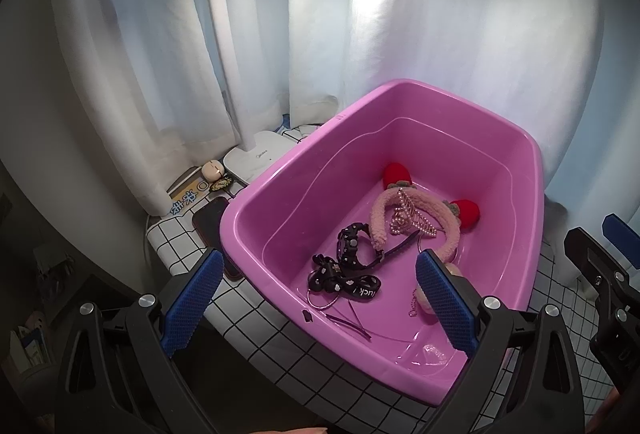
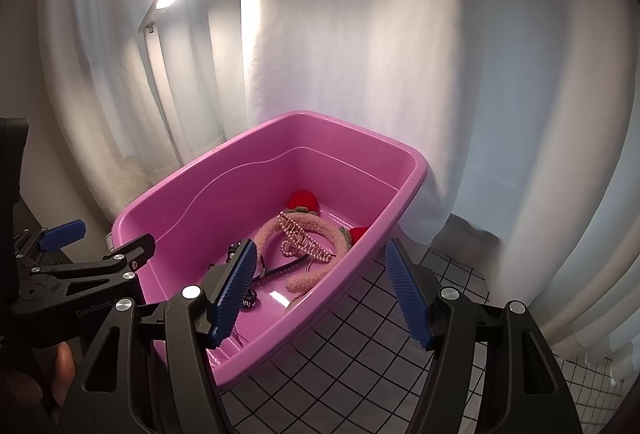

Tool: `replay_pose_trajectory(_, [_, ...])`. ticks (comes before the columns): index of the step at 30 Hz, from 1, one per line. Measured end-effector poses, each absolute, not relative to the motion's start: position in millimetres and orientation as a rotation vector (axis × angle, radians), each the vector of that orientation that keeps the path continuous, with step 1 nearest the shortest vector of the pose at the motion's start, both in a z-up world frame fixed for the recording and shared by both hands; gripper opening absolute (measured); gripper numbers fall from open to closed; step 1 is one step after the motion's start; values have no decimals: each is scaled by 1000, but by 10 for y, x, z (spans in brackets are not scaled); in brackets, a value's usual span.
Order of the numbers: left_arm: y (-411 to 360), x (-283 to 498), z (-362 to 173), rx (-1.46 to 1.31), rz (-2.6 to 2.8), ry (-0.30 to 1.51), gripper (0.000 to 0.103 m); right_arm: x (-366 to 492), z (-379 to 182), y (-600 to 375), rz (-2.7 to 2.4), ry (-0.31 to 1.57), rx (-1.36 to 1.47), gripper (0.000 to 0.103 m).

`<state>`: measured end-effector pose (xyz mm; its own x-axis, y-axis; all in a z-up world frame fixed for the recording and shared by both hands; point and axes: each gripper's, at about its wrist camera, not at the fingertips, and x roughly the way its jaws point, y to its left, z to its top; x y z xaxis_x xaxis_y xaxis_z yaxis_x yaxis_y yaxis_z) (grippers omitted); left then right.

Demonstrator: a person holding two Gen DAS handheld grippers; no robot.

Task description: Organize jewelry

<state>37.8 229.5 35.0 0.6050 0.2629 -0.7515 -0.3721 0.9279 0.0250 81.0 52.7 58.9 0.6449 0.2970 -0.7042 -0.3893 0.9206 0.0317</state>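
A: What's in the pink plastic tub (image 1: 288, 170)?

B: A smooth, glossy bin with rounded corners, standing on the table (image 1: 256, 318) under a white cloth with a black grid. Inside lies a fuzzy pink headband (image 1: 380, 222) with two red plush ears, a toothed hair claw (image 1: 416, 214) strung with pearly beads, a black watch (image 1: 352, 242) and a black printed lanyard (image 1: 352, 284).

A: Where do they sit against the left tongs (image 1: 320, 302)?

B: In the left wrist view the lanyard is just above the gap between the blue ribbed pads, toward twelve o'clock. The headband is at about one o'clock, one end touching or passing behind the right pad. The tongs stand wide apart, holding nothing.

A: And the right tongs (image 2: 320, 294)?

B: Also spread, empty. In the right wrist view the headband (image 2: 316, 234) is at twelve o'clock, its arch bowed toward one o'clock, both ends pointing toward seven. The claw (image 2: 302, 236) lies across it, long axis running from eleven to four.

A: Anything beside the tub?

B: A lamp base (image 1: 256, 154) and a dark phone (image 1: 210, 218) at its ten o'clock side.
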Motion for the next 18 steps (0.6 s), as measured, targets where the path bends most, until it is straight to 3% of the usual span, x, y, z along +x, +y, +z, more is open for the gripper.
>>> replay_pose_trajectory(18, [2251, 335, 350, -145, 371, 852, 95, 796, 579, 538, 394, 784, -132, 64])
